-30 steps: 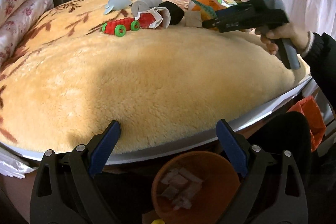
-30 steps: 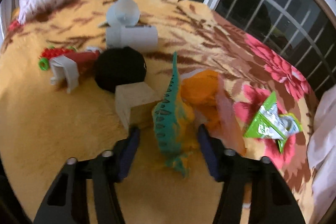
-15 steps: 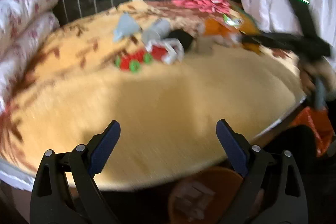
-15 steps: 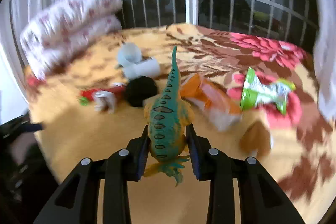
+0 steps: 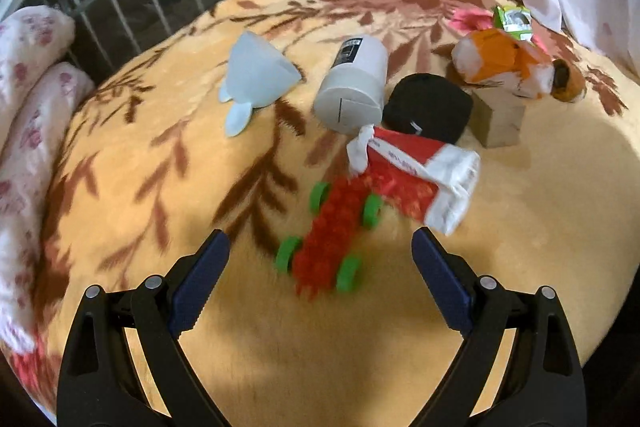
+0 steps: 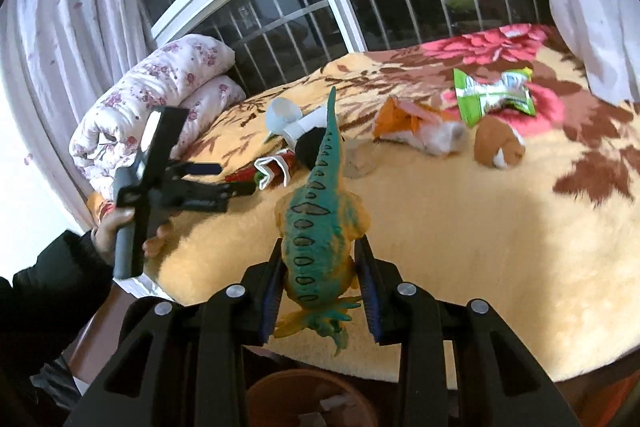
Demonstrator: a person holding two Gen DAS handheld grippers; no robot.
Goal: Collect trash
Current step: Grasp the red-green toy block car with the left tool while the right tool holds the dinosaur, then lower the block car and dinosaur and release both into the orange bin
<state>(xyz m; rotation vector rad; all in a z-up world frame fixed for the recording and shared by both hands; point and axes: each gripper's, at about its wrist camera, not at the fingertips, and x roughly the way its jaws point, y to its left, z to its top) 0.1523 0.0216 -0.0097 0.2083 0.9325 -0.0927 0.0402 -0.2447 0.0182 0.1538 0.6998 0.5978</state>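
My right tongs (image 6: 320, 279) have just closed on the dinosaur toy (image 6: 320, 227); my left tongs (image 5: 320, 283) gape above the blurred red toy car (image 5: 328, 239), crumpled wrapper (image 5: 416, 179) at 1 o'clock

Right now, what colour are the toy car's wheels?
Green, on a red body; toy car shows best in the left wrist view.

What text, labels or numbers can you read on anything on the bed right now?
None can be read.
White cylinder: a dark printed label near its top, too small.
Red and white wrapper: faint print, blurred.
Green packet: white print, blurred.
Dinosaur toy in the right gripper: no writing, only scale markings.
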